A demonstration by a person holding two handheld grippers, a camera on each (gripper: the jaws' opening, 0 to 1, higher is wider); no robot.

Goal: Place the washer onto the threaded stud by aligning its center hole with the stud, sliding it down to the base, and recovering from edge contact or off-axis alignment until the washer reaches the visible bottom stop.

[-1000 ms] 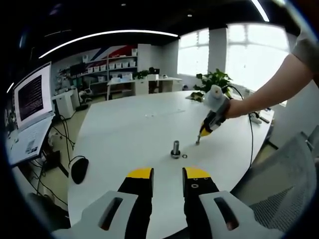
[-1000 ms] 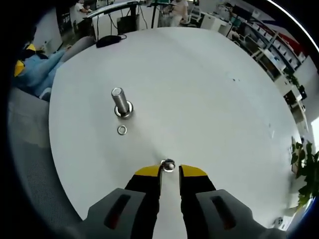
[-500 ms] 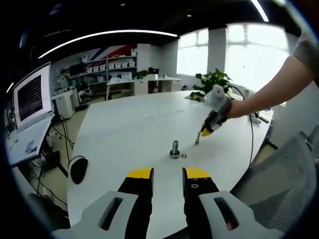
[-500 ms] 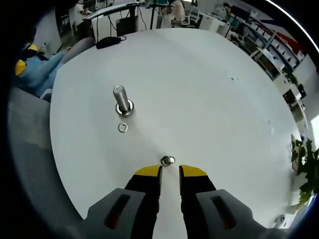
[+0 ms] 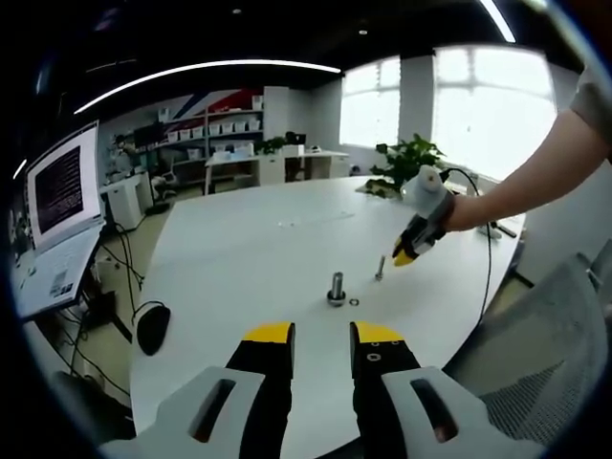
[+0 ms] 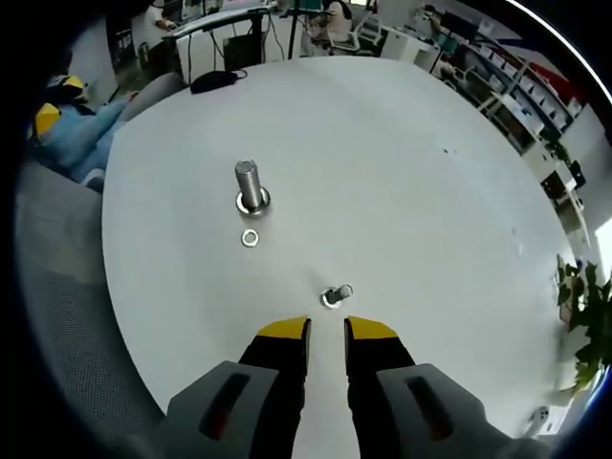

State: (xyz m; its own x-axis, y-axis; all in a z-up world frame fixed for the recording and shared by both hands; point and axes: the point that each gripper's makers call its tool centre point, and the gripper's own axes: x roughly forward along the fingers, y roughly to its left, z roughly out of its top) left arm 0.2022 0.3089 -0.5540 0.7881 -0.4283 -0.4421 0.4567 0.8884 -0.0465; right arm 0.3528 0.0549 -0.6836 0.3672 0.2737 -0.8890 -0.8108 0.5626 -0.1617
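Nearby, just beside the upright threaded steel stud, a small flat metal washer lies on the round white desk; a smaller silver bolt stands between it and the right hand-held gripper, whose jaws are slightly parted and empty; the left hand-held gripper is likewise parted.

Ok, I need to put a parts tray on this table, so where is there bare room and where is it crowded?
The white table lies bare beyond the large stud, toward the far edge and the plant. It is crowded nearer: the washer beside that stud, and a small bolt just ahead of the right hand-held gripper.
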